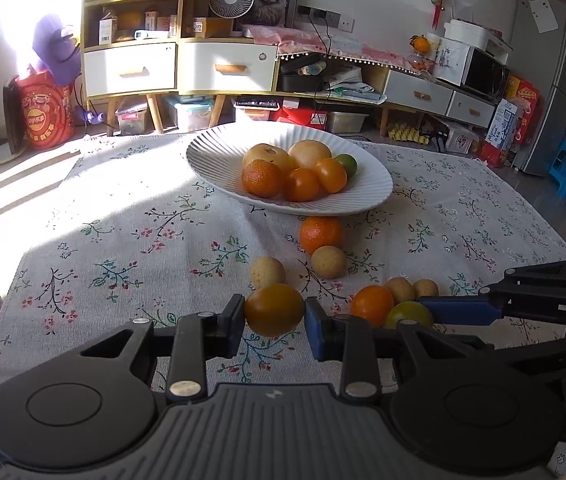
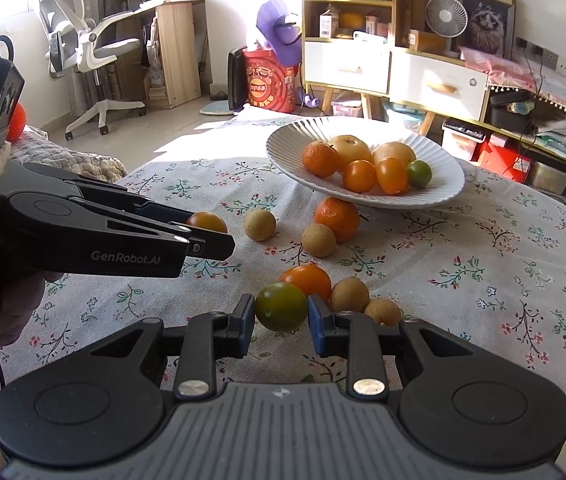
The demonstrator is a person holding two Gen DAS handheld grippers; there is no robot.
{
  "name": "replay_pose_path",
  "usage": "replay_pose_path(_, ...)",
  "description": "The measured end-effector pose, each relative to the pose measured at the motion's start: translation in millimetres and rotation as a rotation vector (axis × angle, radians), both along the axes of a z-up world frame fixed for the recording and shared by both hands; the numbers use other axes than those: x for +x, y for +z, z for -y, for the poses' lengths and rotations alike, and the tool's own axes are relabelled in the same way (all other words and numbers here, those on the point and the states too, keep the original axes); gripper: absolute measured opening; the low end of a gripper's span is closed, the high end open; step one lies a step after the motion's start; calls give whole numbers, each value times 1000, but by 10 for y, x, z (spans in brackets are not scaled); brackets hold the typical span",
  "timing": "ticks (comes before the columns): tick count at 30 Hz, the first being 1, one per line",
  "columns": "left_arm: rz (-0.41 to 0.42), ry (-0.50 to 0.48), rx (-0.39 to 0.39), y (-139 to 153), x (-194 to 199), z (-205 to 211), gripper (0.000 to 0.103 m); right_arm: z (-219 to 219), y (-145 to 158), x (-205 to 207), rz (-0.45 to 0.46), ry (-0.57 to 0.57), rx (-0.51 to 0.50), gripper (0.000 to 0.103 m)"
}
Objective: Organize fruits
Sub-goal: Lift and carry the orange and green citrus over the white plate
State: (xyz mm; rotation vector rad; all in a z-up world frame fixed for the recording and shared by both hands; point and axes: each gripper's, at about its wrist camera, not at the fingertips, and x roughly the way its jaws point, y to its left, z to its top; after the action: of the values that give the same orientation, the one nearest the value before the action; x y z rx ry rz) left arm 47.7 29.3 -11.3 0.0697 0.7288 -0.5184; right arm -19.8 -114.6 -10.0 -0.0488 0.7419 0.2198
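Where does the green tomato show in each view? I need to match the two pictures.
Left wrist view: the green tomato sits low right, partly hidden behind the hand-held gripper's finger.
Right wrist view: the green tomato sits low centre, between the blue pads.
Shared landmark: the white ribbed plate.

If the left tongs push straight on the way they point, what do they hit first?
Probably the small tan fruit just beyond the orange tomato that the left tongs hold. The white plate lies farther back. Depth is hard to judge.
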Motion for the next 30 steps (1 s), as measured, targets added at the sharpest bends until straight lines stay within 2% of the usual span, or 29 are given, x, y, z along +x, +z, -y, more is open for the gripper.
replay_pose_path(14,13,27,-58,221,132,142,18,264,217,256,36,-119,47,26)
replay_pose_path(25,10,24,-60,267,288,365,18,461,310,505,51,-196,70,26)
replay_pose_path(30,35,33,-41,245,373,467,18,520,290,630,52,-214,93,26)
